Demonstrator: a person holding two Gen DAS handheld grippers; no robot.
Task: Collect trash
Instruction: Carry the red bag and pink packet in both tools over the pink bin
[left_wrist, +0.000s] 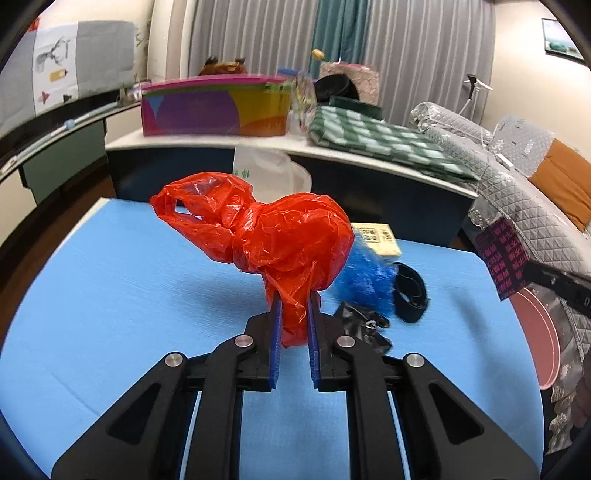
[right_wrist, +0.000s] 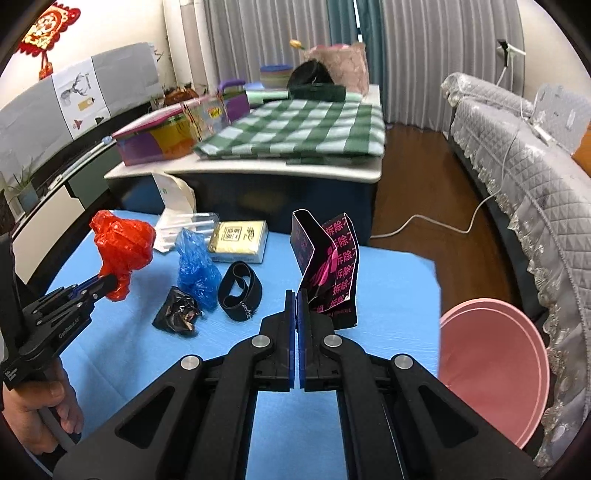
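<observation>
My left gripper (left_wrist: 294, 310) is shut on a crumpled red plastic bag (left_wrist: 273, 236) and holds it above the blue table (left_wrist: 110, 295); the same bag (right_wrist: 123, 247) and the left gripper (right_wrist: 110, 282) show at the left of the right wrist view. My right gripper (right_wrist: 297, 299) is shut on a black and pink printed packet (right_wrist: 330, 266), held up over the table's right side; that packet (left_wrist: 502, 254) shows at the right edge of the left wrist view. A blue plastic bag (right_wrist: 195, 266), a crumpled black bag (right_wrist: 177, 314) and a black strap loop (right_wrist: 240, 290) lie on the table.
A pink bin (right_wrist: 491, 369) stands on the floor right of the table. A yellow packet (right_wrist: 240, 236) and a white bag (right_wrist: 177, 210) lie at the table's far edge. Behind are a cluttered table with a green checked cloth (right_wrist: 295, 133) and a grey sofa (right_wrist: 517, 155).
</observation>
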